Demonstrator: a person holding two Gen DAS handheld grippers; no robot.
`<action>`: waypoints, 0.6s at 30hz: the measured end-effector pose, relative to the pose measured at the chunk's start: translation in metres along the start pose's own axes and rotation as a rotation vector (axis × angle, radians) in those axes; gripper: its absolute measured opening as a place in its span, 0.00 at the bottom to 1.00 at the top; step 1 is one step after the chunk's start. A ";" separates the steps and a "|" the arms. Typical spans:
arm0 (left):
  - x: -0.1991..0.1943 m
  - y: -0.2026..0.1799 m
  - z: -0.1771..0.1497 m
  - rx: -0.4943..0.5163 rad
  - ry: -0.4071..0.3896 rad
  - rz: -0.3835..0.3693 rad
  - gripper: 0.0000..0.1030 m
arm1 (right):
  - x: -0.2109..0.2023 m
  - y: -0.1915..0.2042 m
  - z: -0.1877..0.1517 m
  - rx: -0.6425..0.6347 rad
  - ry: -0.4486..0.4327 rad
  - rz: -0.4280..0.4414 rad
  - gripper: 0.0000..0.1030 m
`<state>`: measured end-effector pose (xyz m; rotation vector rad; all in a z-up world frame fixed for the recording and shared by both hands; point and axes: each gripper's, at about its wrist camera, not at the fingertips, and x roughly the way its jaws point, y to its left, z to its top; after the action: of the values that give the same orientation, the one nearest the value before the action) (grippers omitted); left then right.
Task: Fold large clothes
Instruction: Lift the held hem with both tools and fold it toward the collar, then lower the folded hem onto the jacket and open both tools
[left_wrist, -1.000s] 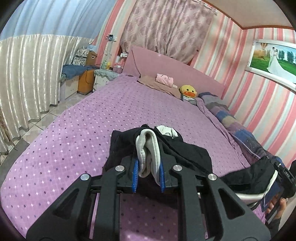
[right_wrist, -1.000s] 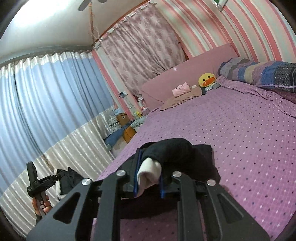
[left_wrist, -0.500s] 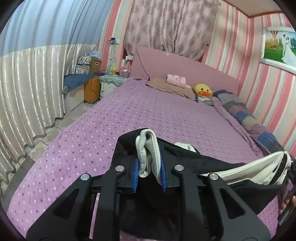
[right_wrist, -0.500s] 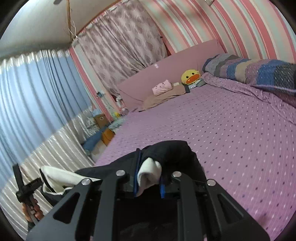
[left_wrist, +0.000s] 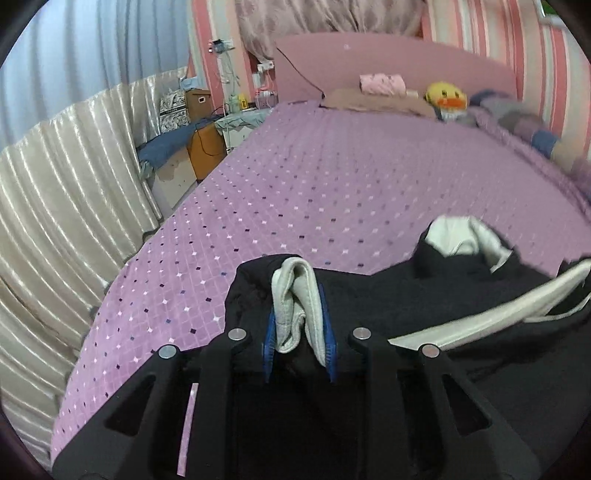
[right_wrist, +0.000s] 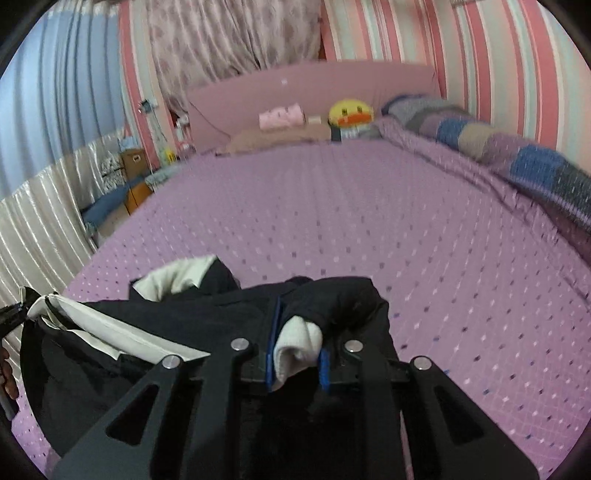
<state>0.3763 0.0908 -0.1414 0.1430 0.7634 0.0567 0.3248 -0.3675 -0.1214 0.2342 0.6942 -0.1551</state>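
the black jacket (left_wrist: 436, 295) lies stretched out sideways across the near end of the bed (left_wrist: 332, 177), its long side running from 9 o'clock to 3 o'clock between the two tongs. it is soft, dark cloth with a creamy white lining that feels fuzzy to look at. a long pale strip of that lining runs along the top edge, and a white bit pokes up like a small hood at about 2 o'clock in the left view. the bed cover is purple with little light and dark diamonds all over. the left tongs (left_wrist: 298, 332) have blue pads and a bunched fold of the white lining and black cloth sits between them; the jaws are opening a little, but the pads still press on the cloth. the right tongs (right_wrist: 297, 354) are nearly closed and pinch another bunch of the jacket, with a white lump showing between the blue pads and black cloth draped over the top. far off at 12 o'clock sit a yellow duck toy (right_wrist: 351, 112) and a pink pillow (right_wrist: 282, 117) by the pink headboard (left_wrist: 388, 62). shiny cream curtains (left_wrist: 66, 206) hang at 9 o'clock.
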 end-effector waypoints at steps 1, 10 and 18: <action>0.006 -0.006 0.004 0.013 0.005 0.006 0.21 | 0.004 0.000 0.000 0.000 0.007 -0.002 0.17; 0.015 -0.014 0.001 -0.006 0.044 -0.010 0.29 | 0.019 -0.004 -0.002 0.011 0.096 0.015 0.20; -0.032 -0.007 -0.004 0.008 -0.016 0.030 0.97 | -0.025 -0.021 0.001 0.145 0.107 0.177 0.85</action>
<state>0.3509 0.0807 -0.1236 0.1624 0.7461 0.0814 0.3013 -0.3859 -0.1080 0.4433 0.7661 -0.0236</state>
